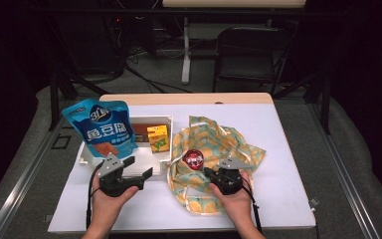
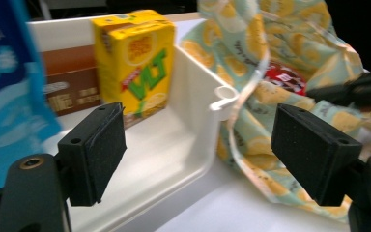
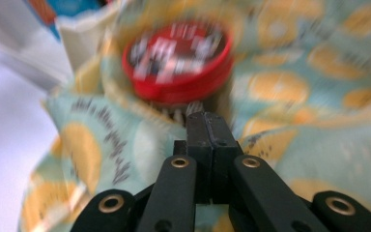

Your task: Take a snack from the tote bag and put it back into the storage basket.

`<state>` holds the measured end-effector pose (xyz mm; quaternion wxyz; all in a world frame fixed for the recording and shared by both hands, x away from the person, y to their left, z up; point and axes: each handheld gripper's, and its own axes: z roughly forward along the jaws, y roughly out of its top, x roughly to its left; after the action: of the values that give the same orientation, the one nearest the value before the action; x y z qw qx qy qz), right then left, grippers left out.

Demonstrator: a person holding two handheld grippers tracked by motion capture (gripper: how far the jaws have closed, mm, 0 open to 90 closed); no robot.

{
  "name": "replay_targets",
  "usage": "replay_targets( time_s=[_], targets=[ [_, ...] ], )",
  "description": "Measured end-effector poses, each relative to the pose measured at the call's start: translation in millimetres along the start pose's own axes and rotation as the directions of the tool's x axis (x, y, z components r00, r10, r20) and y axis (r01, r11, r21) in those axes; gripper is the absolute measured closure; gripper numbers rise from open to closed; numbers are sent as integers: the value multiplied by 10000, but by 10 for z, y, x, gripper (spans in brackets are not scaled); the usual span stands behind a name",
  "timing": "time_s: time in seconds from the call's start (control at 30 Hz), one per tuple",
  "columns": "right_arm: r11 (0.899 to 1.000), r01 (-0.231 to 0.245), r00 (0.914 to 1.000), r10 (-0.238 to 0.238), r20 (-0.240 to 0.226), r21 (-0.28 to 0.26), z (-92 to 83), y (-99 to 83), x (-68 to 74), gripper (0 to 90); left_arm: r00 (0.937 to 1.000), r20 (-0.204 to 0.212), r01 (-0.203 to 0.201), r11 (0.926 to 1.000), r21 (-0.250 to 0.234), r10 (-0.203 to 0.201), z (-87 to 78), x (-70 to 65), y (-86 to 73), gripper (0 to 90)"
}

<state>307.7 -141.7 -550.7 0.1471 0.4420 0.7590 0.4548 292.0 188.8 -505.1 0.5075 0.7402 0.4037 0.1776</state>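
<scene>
The left gripper (image 1: pixel 142 175) sits at the near edge of the white tray (image 1: pixel 165 119), its jaws spread wide with nothing between them; in the left gripper view the two black pads (image 2: pixel 96 150) stand well apart, one over the tray floor, the other over the cloth to the right. The left hand (image 1: pixel 107 199) holds it from below, a cable trailing toward the near table edge.

The right gripper (image 1: pixel 208 173) rests on the near part of the patterned cloth bag (image 1: pixel 229 142), jaws pressed together; in the right gripper view the closed tips (image 3: pixel 206 126) lie against the fabric just near of the red round tin (image 3: pixel 178 60). Whether a fold of cloth is pinched between them cannot be told. The right hand (image 1: pixel 236 201) grips it from the near side.

The tin (image 1: pixel 194 159) lies on the bag, just left and far of the right gripper. In the tray a yellow drink carton (image 1: pixel 158 138) stands upright at the right, a brown box (image 2: pixel 70 87) behind it to the left. A blue snack pouch (image 1: pixel 102 127) leans over the tray's left end. All sit on a white table (image 1: pixel 283 164)
</scene>
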Motion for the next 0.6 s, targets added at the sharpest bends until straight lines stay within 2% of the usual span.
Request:
replay_targets(
  time_s=[0.13, 0.2, 0.3, 0.37, 0.47, 0.6],
  targets=[
    [9974, 191, 9998, -189, -48, 700, 100, -85, 47, 900, 9997, 238, -117, 9999, 116, 114, 92, -90, -6, 224],
    [9970, 257, 9997, -252, -71, 728, 105, -90, 53, 846, 9995, 301, -129, 9998, 144, 124, 125, -130, -11, 228],
    [9993, 313, 9992, -308, -268, 200, 40, -59, 60, 676, 9990, 408, -169, 9996, 209, 161, 156, -159, -26, 231],
    [9988, 450, 9989, -453, -116, -216, -18, -13, 80, 571, 9989, 427, -190, 9996, 225, 180, 166, -159, -40, 232],
    [9946, 827, 9961, -807, 348, -627, -50, 83, 108, 480, 9988, 465, -143, 9994, 304, 129, 165, -144, -61, 234],
    [9921, 913, 9953, -881, 408, -857, -18, 185, 111, 393, 9990, 446, -73, 9996, 259, 61, 152, -121, -77, 233]
  ],
)
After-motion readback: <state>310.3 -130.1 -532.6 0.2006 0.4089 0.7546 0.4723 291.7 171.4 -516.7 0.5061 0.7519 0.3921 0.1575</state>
